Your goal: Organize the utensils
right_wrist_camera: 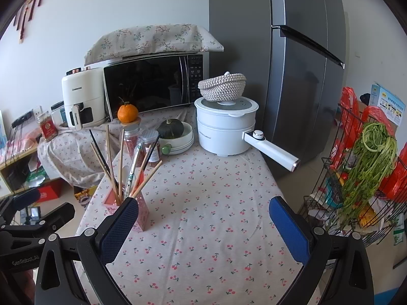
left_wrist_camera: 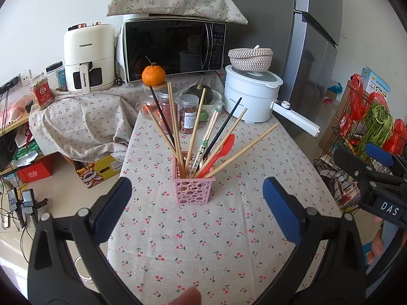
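A pink perforated utensil holder [left_wrist_camera: 193,189] stands upright on the cherry-print tablecloth [left_wrist_camera: 203,241]. It holds several wooden chopsticks [left_wrist_camera: 175,124], black chopsticks [left_wrist_camera: 223,128], a wrapped pair and a red spoon [left_wrist_camera: 220,152]. My left gripper [left_wrist_camera: 197,200] is open, its blue pads on either side of the holder and nearer the camera, with nothing between them. In the right wrist view the holder [right_wrist_camera: 142,212] sits at the left, partly behind the left finger. My right gripper [right_wrist_camera: 203,221] is open over bare cloth. It also shows at the right edge of the left wrist view, as the right gripper [left_wrist_camera: 376,175].
At the table's far end stand a white electric pot [right_wrist_camera: 223,129] with a long handle and a woven basket on top, a squash in a bowl [right_wrist_camera: 175,133], jars [left_wrist_camera: 188,117], an orange [left_wrist_camera: 153,75], a microwave [left_wrist_camera: 173,48] and an air fryer [left_wrist_camera: 87,56]. A fridge [right_wrist_camera: 305,63] and a wire rack of greens [right_wrist_camera: 366,167] stand right.
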`<state>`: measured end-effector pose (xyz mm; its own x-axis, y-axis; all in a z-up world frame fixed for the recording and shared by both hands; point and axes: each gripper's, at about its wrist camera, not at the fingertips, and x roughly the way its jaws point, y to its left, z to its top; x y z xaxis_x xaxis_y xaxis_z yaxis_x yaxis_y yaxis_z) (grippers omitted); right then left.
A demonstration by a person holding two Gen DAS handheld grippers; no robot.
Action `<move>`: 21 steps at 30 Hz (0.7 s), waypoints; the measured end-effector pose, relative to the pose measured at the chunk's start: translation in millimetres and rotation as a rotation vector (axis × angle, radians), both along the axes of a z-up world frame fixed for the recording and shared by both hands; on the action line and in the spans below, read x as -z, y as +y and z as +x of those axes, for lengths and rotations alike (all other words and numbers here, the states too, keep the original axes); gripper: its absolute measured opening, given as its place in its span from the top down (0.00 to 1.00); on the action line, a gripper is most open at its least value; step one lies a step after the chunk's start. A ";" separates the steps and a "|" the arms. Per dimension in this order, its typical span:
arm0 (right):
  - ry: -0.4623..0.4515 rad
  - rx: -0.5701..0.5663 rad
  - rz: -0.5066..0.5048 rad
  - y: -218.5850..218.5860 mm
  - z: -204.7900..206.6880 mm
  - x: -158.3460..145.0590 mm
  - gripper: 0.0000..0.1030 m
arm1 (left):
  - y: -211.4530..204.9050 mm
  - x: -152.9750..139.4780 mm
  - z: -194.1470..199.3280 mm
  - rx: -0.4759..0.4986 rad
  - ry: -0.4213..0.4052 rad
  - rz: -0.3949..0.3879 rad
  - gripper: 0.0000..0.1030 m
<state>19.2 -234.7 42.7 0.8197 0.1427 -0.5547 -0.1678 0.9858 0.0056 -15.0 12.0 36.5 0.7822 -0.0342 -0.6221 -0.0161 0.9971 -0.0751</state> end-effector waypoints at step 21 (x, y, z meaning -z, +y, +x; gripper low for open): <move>0.001 0.002 0.003 2.0 -0.4 -0.6 0.00 | 1.7 0.4 1.5 -0.010 0.001 0.005 0.01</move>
